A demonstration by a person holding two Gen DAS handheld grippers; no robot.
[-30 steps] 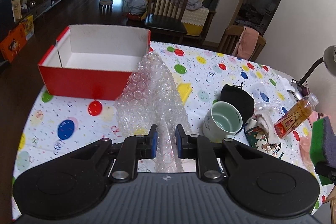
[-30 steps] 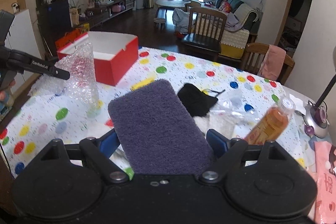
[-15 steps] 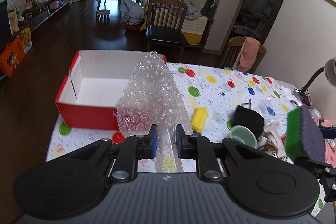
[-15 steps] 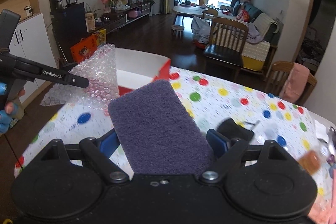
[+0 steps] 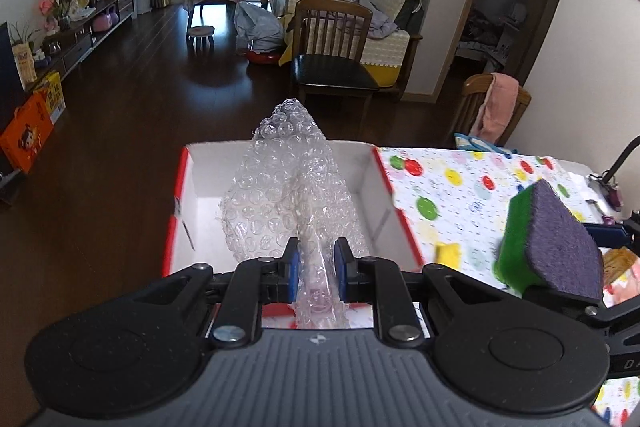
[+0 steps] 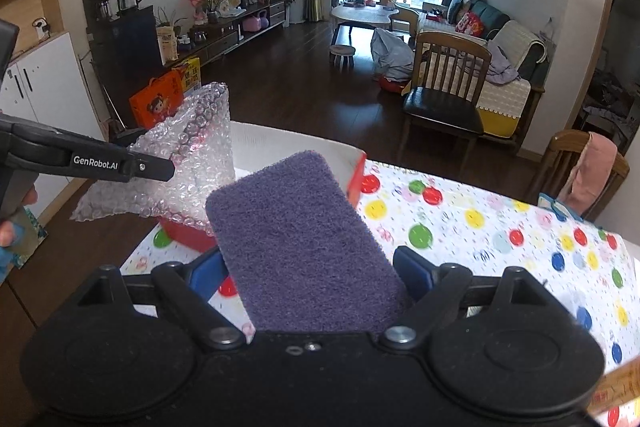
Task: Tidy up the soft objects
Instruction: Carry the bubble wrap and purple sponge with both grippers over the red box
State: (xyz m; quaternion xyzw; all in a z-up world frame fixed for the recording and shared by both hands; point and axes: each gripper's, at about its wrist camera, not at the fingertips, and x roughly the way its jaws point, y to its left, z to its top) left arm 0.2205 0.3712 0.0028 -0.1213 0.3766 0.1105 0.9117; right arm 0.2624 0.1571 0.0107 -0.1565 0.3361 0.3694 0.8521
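My left gripper (image 5: 316, 269) is shut on a crumpled sheet of clear bubble wrap (image 5: 286, 187), which stands up over the open red box with a white inside (image 5: 372, 195). In the right wrist view the same bubble wrap (image 6: 188, 163) hangs from the left gripper above the red box (image 6: 356, 179). My right gripper (image 6: 310, 277) is shut on a sponge with a purple scouring face (image 6: 296, 243) and a green body. That sponge (image 5: 556, 239) shows at the right of the left wrist view, just right of the box.
The table carries a white cloth with coloured dots (image 6: 480, 239). A yellow block (image 5: 447, 251) lies on it near the box. Wooden chairs (image 6: 444, 95) stand beyond the far edge, one with a pink towel (image 5: 494, 105). A lamp stem (image 5: 624, 159) rises at the right.
Both grippers have travelled toward the red box with their loads. The bubble wrap went from in front of the box to over its inside; the sponge came up beside the box.
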